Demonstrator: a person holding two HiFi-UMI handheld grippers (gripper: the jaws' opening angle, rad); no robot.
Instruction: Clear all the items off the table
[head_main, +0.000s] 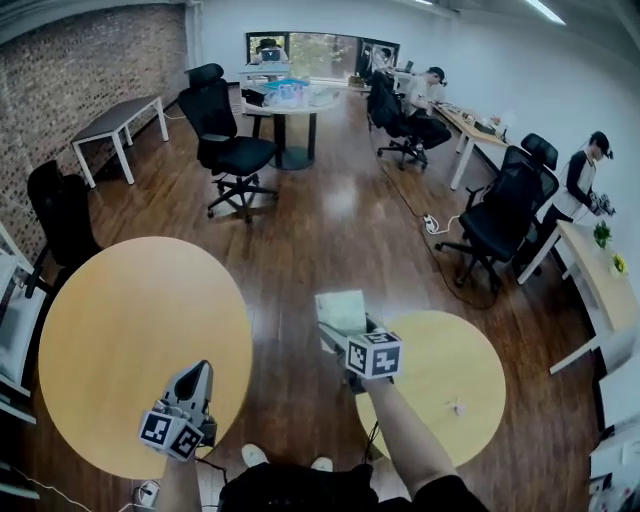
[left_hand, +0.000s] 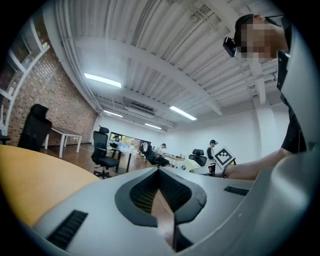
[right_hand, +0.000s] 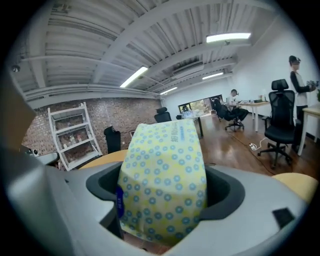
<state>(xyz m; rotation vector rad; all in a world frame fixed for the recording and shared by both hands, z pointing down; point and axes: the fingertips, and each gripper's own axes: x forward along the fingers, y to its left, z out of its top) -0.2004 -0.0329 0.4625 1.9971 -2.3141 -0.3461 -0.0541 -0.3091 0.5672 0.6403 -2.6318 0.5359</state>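
Okay, carry step: right gripper (right_hand: 162, 194) is clamped on a tissue pack (right_hand: 162, 182), yellow wrap with blue dots, jaws pressed to its two sides near the bottom end. Pack is in the air, touching no surface. In the head view it hangs over the wood floor (head_main: 330, 220) between the large round table (head_main: 120, 320) and the small round table (head_main: 470, 350), just beside the small one's rim. Long axis runs along the jaws' line: one end is seated in the jaws, the other sticks out forward, away from the person and leaning slightly left in the head view. One broad dotted face looks back at the right gripper's camera. Left gripper (left_hand: 159, 173) hangs over the near part of the large table, jaws closed tip to tip, nothing in them. Judgement: pack looks lifted off and the drop-off is not yet done. No bin or box is visible, so the next move calls for finding a place to set it down off the tables. A small white thing (head_main: 456, 406) lies on the small table, too small to identify, probably next to collect.
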